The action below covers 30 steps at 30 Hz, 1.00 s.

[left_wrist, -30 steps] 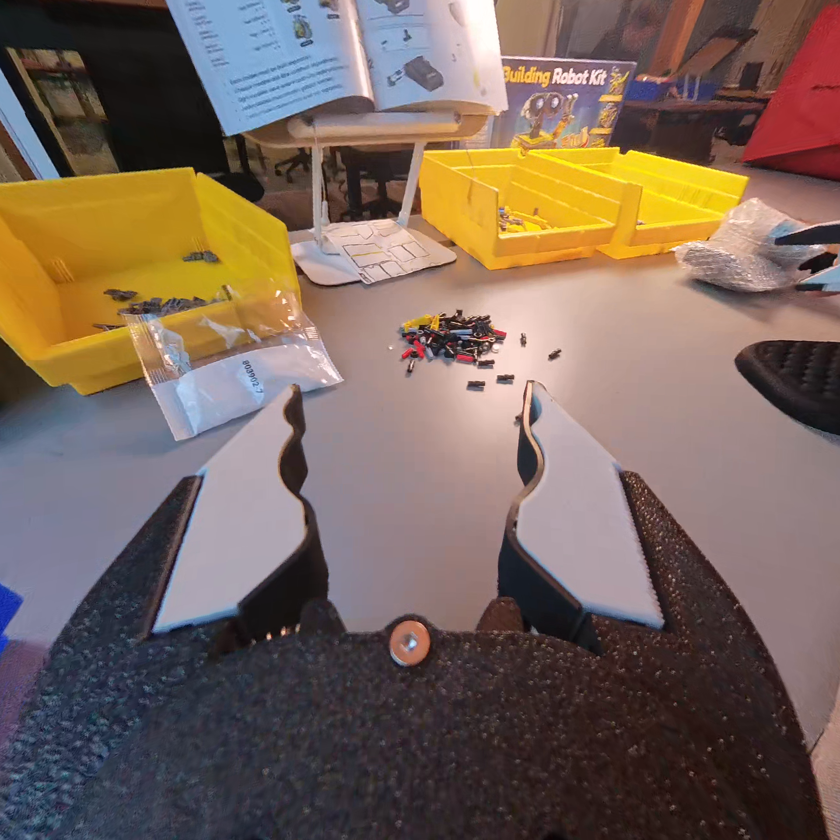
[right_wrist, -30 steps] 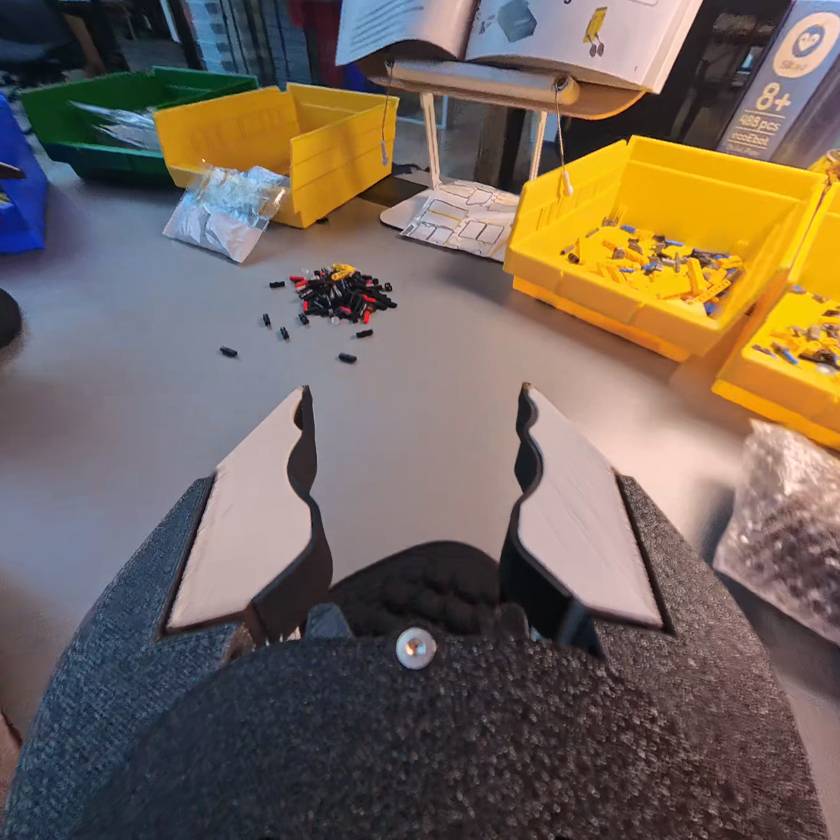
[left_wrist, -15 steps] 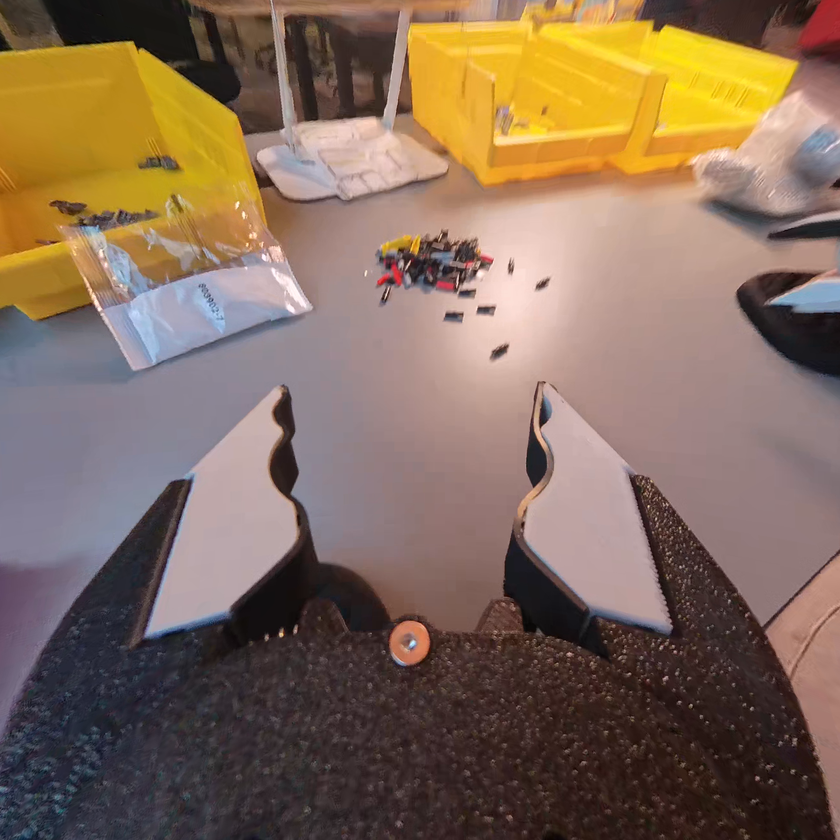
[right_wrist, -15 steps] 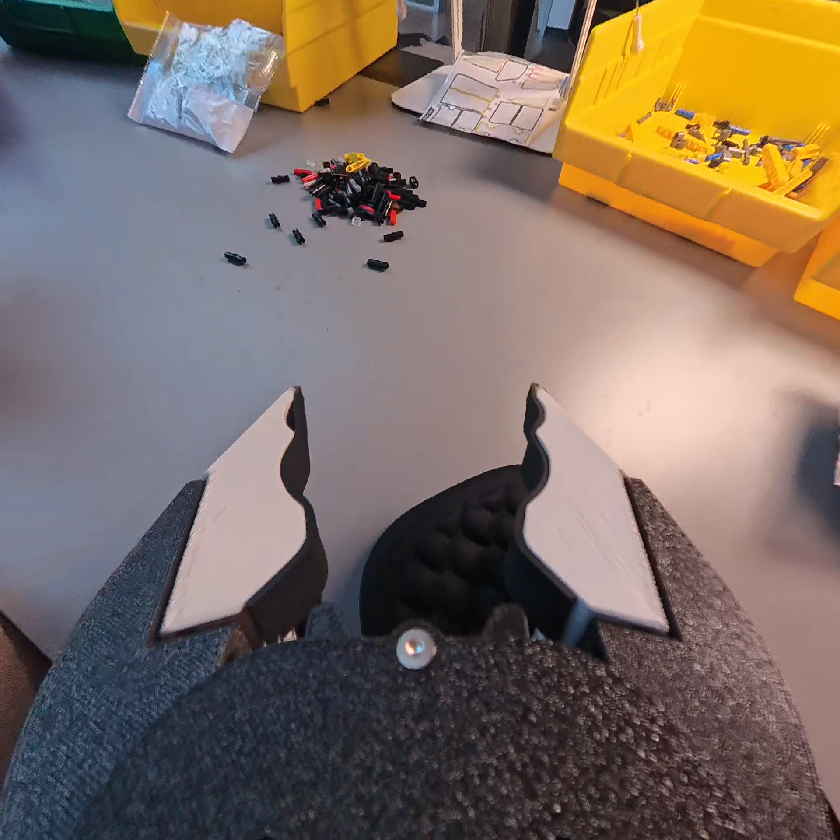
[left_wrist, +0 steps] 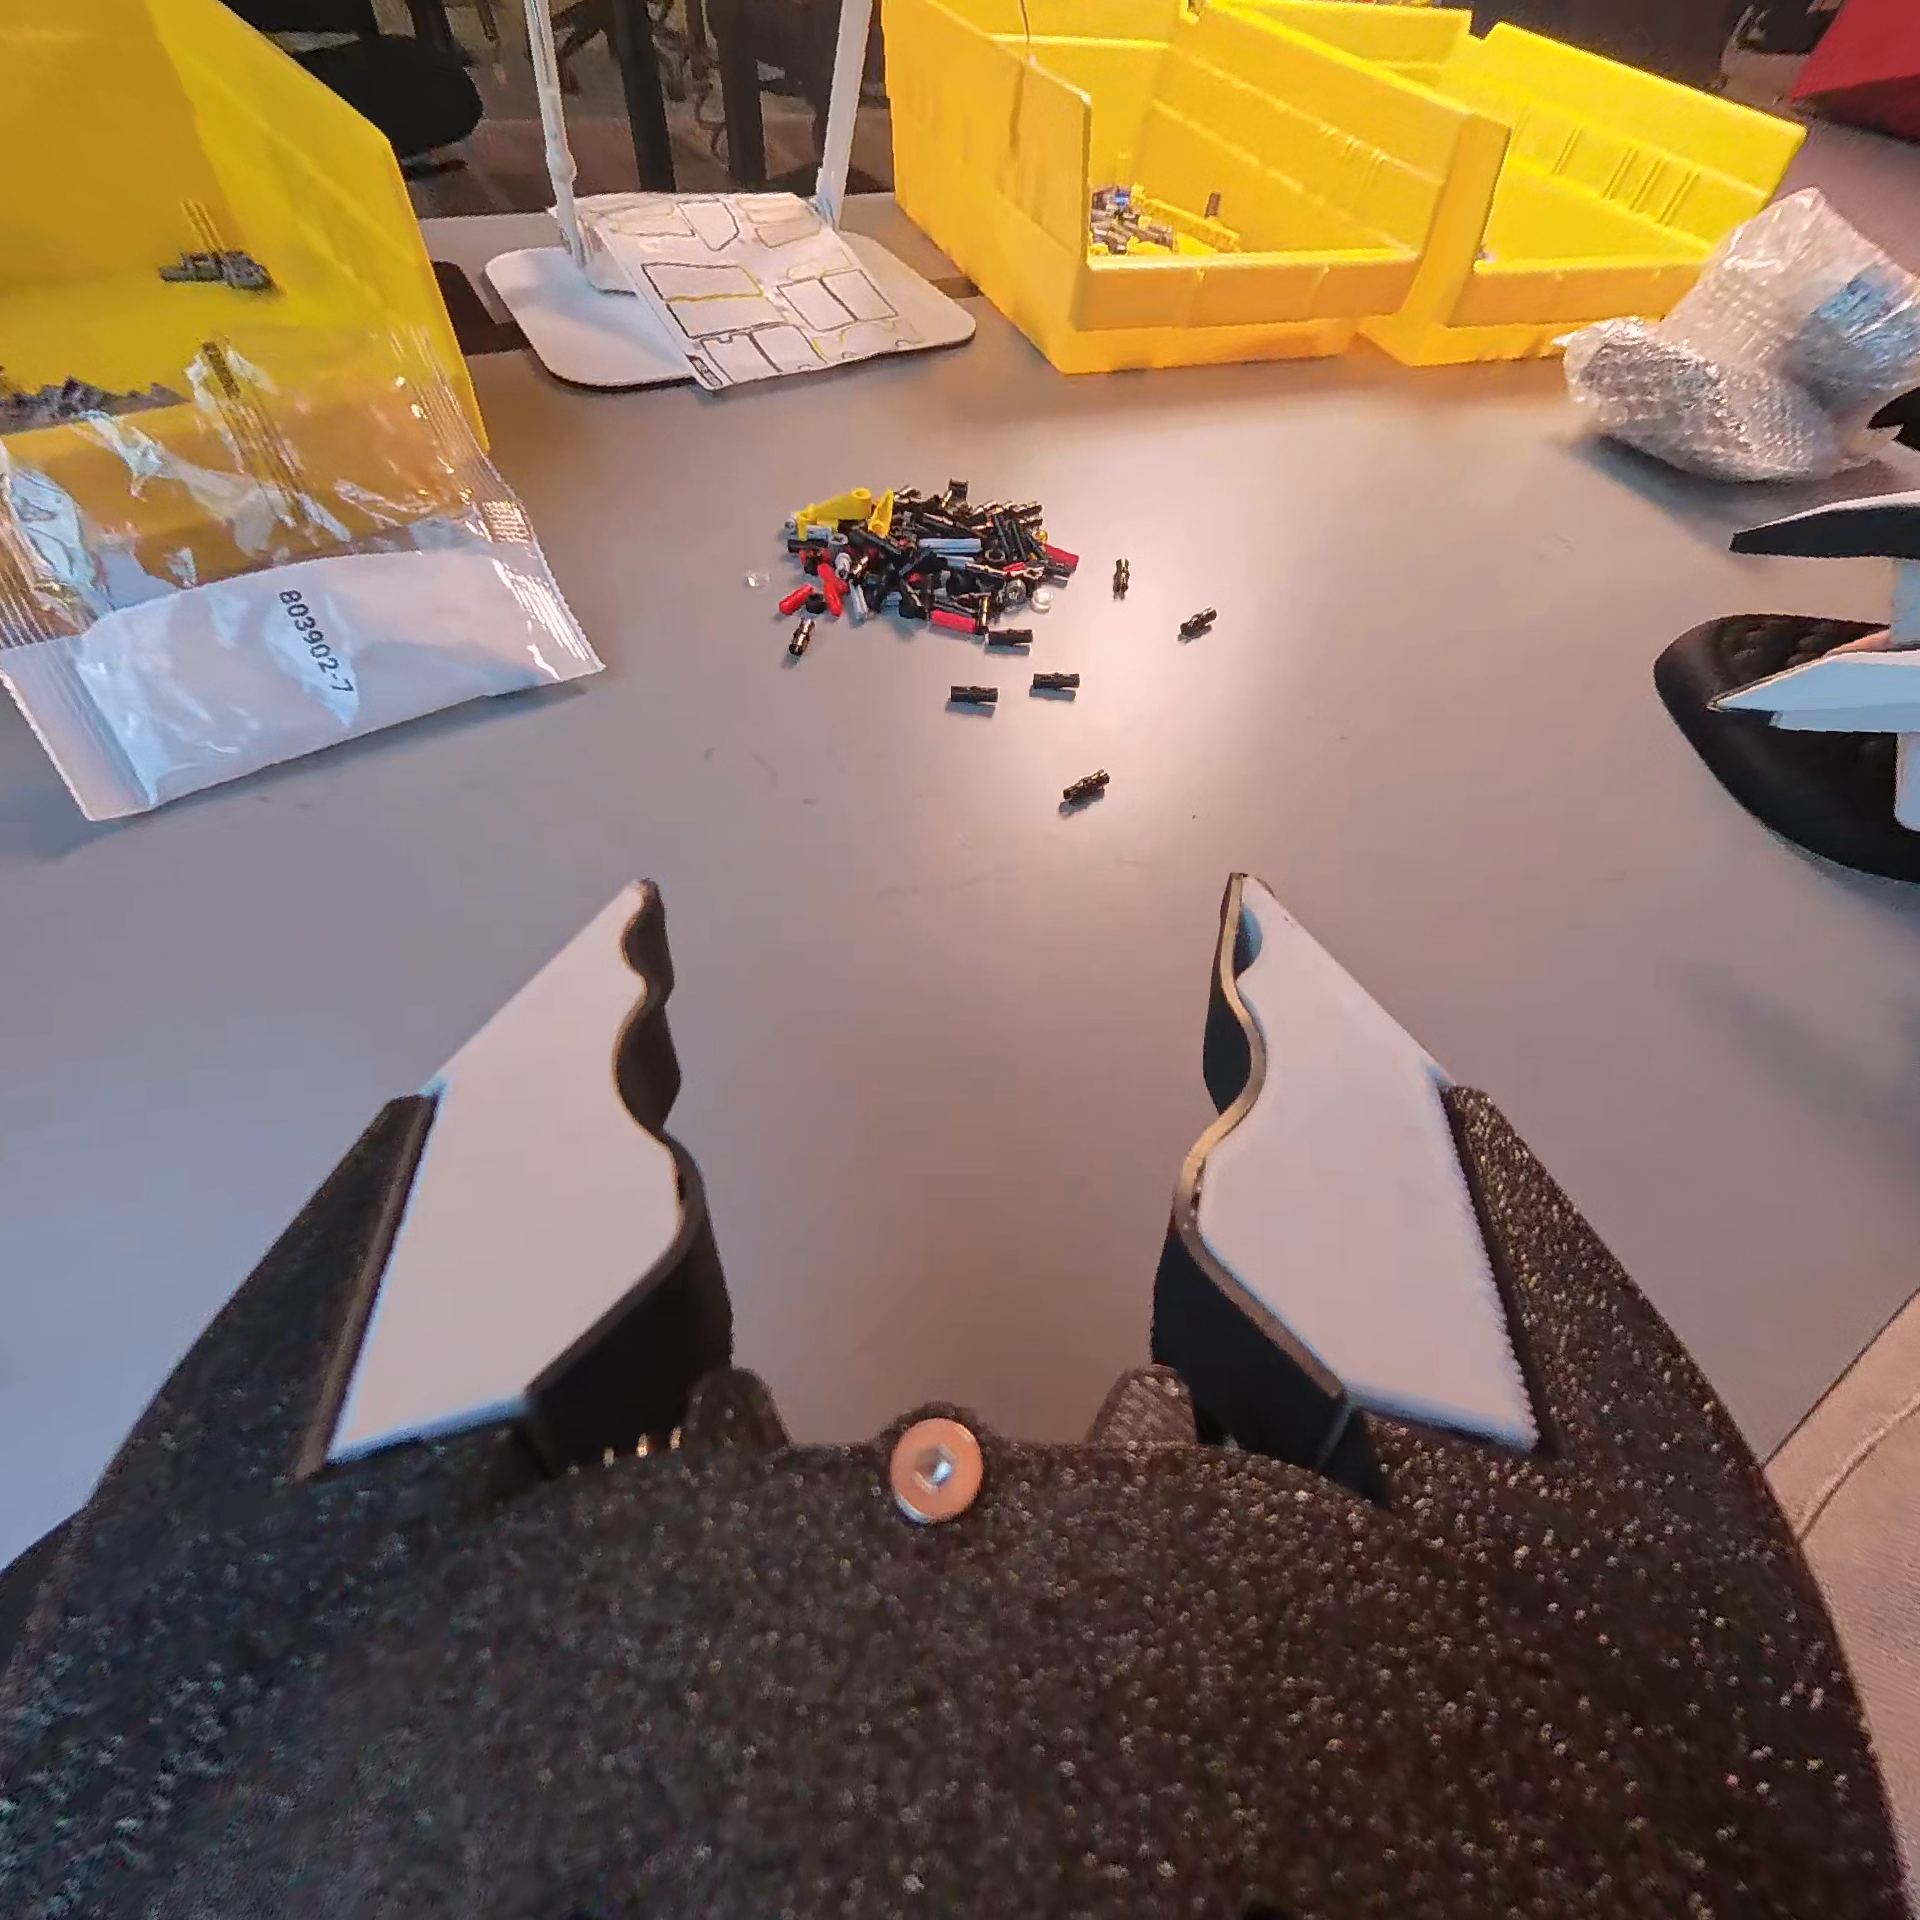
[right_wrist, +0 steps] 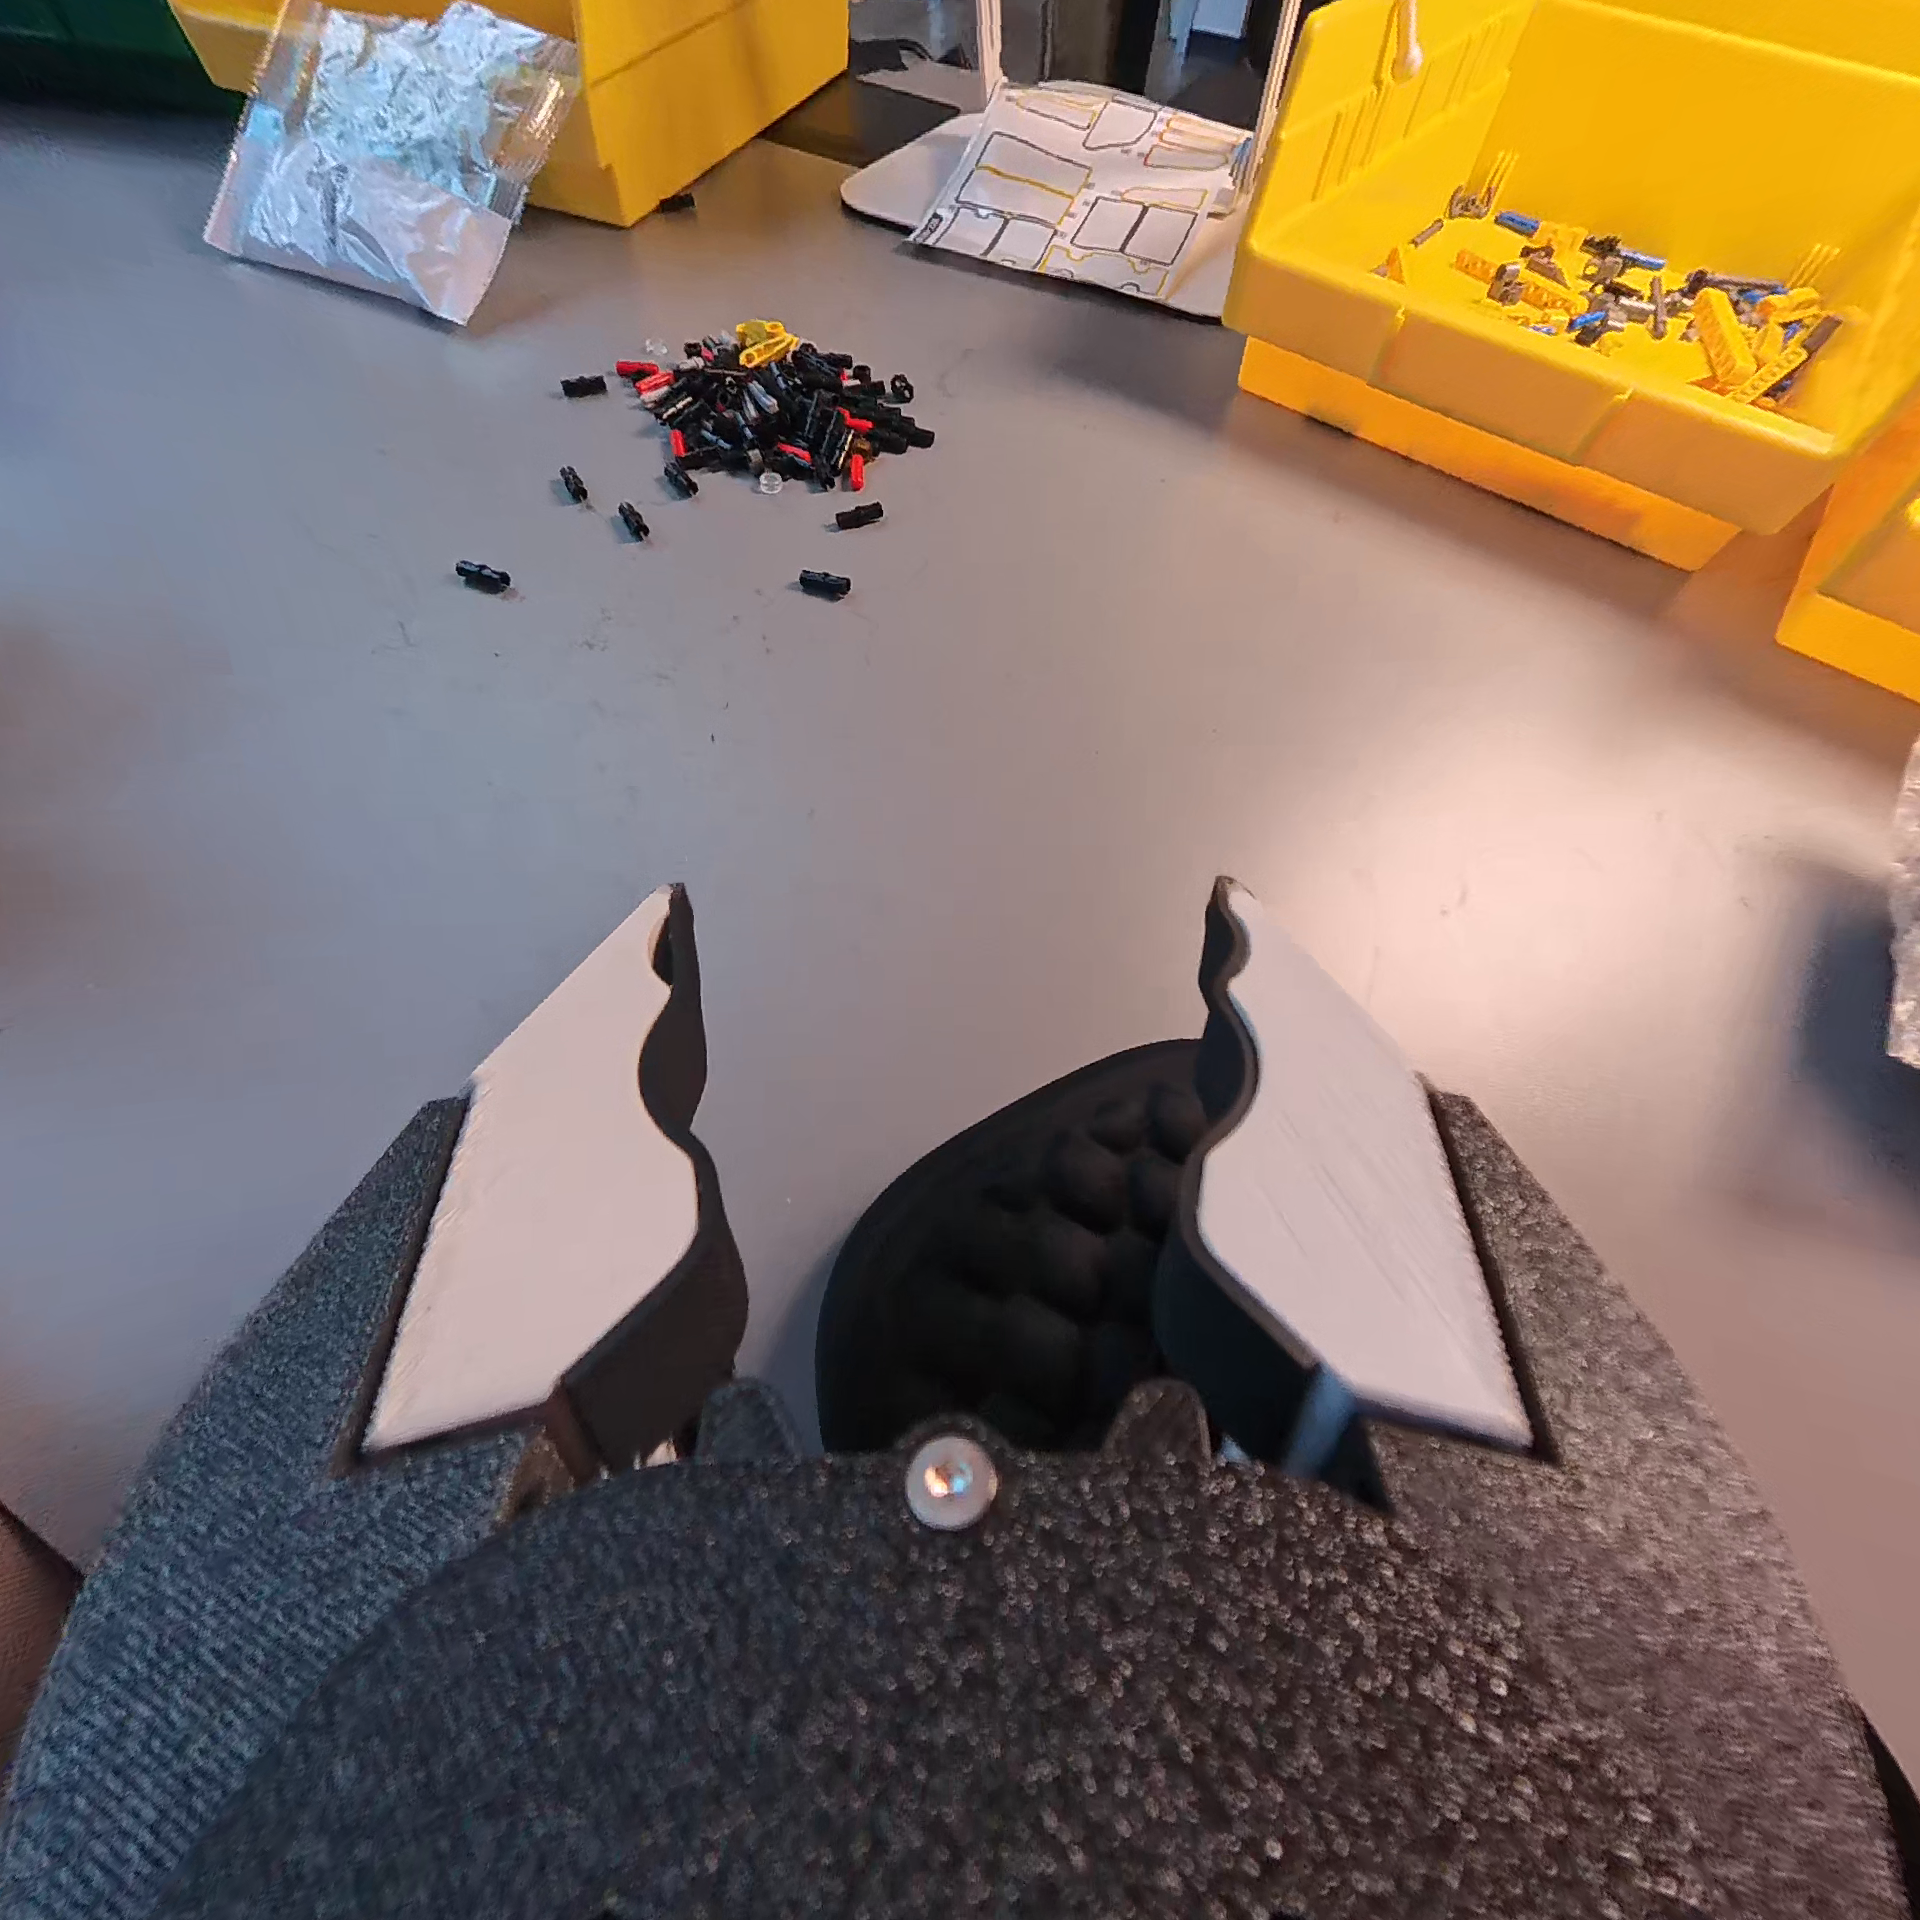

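A small pile of black, red, grey and yellow plastic pins [left_wrist: 920,566] lies on the grey table [left_wrist: 935,987]; it also shows in the right wrist view [right_wrist: 774,416]. Several loose black pins [left_wrist: 1086,787] lie scattered near it. My left gripper [left_wrist: 940,894] is open and empty, hovering over bare table short of the pile. My right gripper [right_wrist: 945,899] is open and empty, also short of the pile, above a black textured pad [right_wrist: 1049,1236]. The right gripper also shows at the right edge of the left wrist view [left_wrist: 1829,623].
An opened clear plastic bag [left_wrist: 270,613] leans on a yellow bin [left_wrist: 208,208] at left. Yellow bins with parts [right_wrist: 1558,291] stand at the back right. A white book stand base with a sticker sheet [left_wrist: 727,291] is behind the pile. A bubble-wrap bundle [left_wrist: 1756,364] lies at right.
Both grippers have tilted downward and drawn nearer the table, so the book and box at the back left the views. The jaws stayed open.
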Tool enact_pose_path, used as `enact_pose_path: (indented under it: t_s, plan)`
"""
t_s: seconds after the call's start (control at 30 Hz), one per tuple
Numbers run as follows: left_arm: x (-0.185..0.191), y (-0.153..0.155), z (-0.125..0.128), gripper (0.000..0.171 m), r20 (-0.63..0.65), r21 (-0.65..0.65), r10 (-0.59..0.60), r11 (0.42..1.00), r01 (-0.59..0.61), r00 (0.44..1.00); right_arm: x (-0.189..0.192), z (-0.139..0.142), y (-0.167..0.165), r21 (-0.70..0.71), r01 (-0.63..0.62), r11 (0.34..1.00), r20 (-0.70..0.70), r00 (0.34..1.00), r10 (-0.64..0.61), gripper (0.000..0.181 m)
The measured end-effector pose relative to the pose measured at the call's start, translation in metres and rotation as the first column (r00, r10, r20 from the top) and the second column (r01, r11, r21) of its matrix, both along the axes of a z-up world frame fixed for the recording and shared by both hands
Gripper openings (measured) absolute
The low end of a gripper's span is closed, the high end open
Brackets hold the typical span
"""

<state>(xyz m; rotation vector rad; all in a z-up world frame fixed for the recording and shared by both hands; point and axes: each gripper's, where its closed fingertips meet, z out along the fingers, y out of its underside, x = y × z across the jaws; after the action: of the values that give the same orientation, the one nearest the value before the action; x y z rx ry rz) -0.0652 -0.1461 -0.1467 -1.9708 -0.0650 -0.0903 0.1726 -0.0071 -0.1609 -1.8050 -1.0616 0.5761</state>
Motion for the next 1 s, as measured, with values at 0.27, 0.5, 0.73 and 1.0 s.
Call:
enact_pose_path:
  t_s: [0.27,0.5,0.73,1.0]
  plan:
    - [-0.006,-0.001,0.0,0.101,0.021,0.008,0.029,1.0,-0.029,0.999,-0.001,0.0,-0.002,0.048,-0.002,0.999,0.017,1.0,0.001,0.096]
    - [-0.003,0.002,-0.004,0.103,-0.018,-0.021,0.027,0.999,-0.028,0.999,-0.003,-0.003,-0.004,0.025,-0.026,0.999,0.031,0.999,0.025,0.097]
    - [0.002,0.024,-0.008,0.052,-0.201,-0.109,-0.013,0.994,-0.009,0.979,-0.044,0.045,-0.049,0.084,-0.24,0.967,-0.101,0.963,0.248,0.065]
    - [0.008,0.08,-0.027,0.0,-0.525,-0.237,-0.081,0.97,-0.054,0.847,-0.13,0.133,-0.192,0.271,-0.641,0.718,-0.271,0.665,0.696,0.0]
